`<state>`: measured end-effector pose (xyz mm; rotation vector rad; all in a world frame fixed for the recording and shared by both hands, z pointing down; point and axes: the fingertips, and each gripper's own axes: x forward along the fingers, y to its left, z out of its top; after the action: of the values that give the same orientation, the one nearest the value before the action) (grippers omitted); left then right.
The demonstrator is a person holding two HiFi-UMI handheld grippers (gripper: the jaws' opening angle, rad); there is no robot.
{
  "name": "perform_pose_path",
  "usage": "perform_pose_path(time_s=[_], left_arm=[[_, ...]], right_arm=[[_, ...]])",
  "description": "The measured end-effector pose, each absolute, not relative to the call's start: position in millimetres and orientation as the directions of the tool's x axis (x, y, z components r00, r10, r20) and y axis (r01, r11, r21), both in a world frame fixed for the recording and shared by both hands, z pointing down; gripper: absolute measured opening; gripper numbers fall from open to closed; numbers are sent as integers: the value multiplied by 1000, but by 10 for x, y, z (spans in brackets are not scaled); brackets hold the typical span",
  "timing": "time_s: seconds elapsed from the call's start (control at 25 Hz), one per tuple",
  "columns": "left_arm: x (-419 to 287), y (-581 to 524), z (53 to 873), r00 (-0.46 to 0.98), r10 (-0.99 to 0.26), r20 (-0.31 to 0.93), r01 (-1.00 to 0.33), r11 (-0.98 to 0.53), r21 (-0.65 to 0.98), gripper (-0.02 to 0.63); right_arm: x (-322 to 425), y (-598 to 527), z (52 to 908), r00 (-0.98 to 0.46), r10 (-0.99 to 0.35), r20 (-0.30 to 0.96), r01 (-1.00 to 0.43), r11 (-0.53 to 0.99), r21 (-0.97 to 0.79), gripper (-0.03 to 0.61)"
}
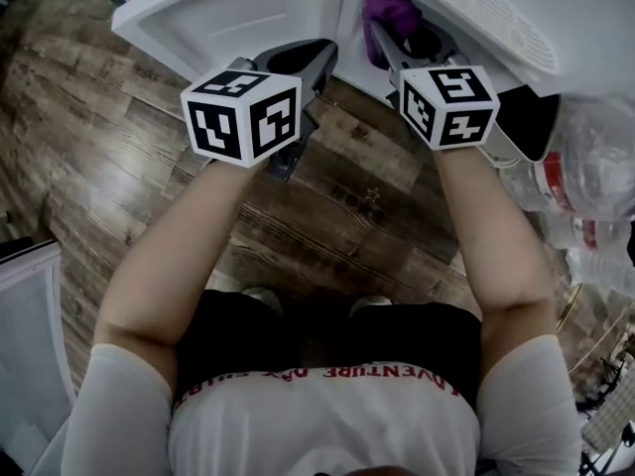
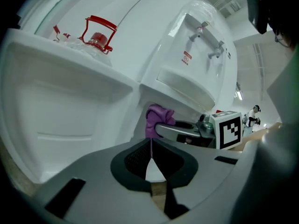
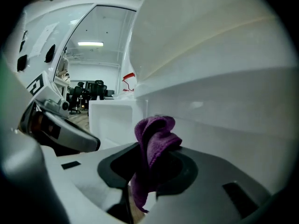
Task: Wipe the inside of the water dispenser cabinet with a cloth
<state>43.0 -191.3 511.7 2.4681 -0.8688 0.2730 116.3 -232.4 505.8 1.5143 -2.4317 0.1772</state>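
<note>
A purple cloth [image 1: 389,8] is bunched in my right gripper [image 1: 383,36], whose jaws are shut on it at the mouth of the white water dispenser's cabinet [image 1: 349,23]. In the right gripper view the cloth [image 3: 152,141] stands up between the jaws, close to the white cabinet wall [image 3: 215,120]. My left gripper [image 1: 310,65] is shut and holds nothing; it hovers beside the open cabinet door [image 1: 213,13]. From the left gripper view the cloth [image 2: 156,118] and the right gripper [image 2: 183,130] lie just ahead, under the dispenser's taps [image 2: 205,41].
Clear plastic water bottles [image 1: 593,172] stand to the right of the dispenser. A red-capped bottle [image 2: 98,35] shows above the door. Wooden floor [image 1: 347,216] lies below, with the person's feet near it. A white unit [image 1: 25,345] sits at the lower left.
</note>
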Motion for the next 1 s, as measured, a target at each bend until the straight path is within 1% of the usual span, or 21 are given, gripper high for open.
perform_pose_path(time_s=[0.16,0.32,0.6,1.0], left_arm=[[463,-1828,5130,780,-518,350,-623,-696,359,34],[441,-1782,5169,784,-508,357,-616,-705,350,34],[386,-1808,5195,781,-512,357,-621,-696,361,34],[239,-1954,5341,766,-530,365,-643,-653,401,34]], right_arm=[[1118,-2394,4974,-409,-882,233,-905,425,22,106],[1063,-2465,4960,-410,-888,210,-906,423,20,106],[1093,-2565,4972,-392,-900,190,-916,401,7,106],[1142,-2701,5175,-359,-912,198,-930,369,10,107]])
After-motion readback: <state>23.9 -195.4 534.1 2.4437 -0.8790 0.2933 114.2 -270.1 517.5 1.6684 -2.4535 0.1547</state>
